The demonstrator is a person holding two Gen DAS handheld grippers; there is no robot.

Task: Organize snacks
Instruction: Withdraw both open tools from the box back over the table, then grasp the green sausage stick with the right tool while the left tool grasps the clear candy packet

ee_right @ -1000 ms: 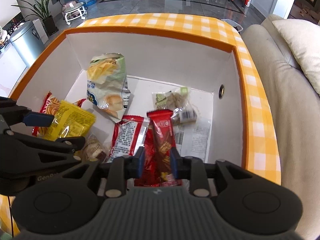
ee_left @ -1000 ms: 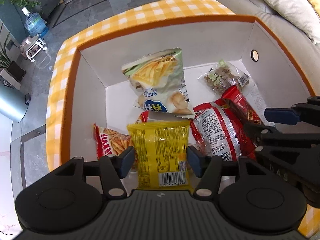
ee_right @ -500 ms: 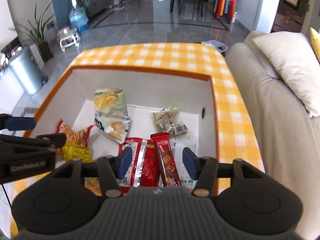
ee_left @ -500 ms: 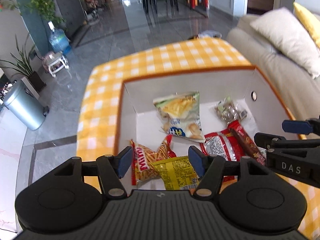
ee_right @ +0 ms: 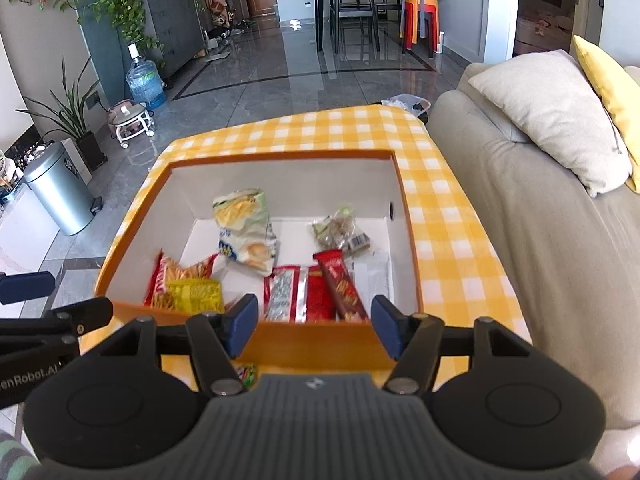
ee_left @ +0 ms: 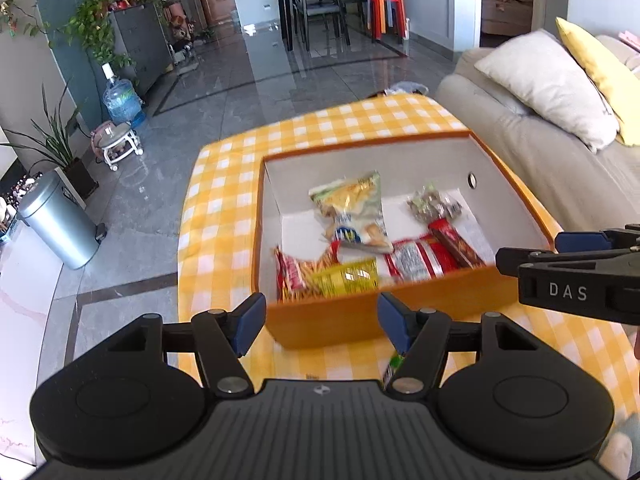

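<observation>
Orange cardboard box with white inside (ee_right: 280,340) sitting on the yellow-and-white checked tablecloth (ee_right: 452,240), dead centre. Inside, left to right: red bag of stick snacks (ee_right: 168,276) at 9 o'clock with a yellow crinkly packet (ee_right: 196,296) lying on it, pale green chip bag (ee_right: 244,228) leaning toward 12, red-and-silver packet (ee_right: 286,292) at 6, slim dark red bar wrapper (ee_right: 344,292) just beside it, clear bag of greenish candies (ee_right: 338,228) at 2. Left gripper (ee_left: 322,322) hovering above the near wall, blue pads wide apart, gripping nothing. Right gripper (ee_right: 312,326) same deal, jaws opening, nothing between them, bar wrapper lying loose in the box. Grey sofa (ee_right: 540,220) off at 3 o'clock.
</observation>
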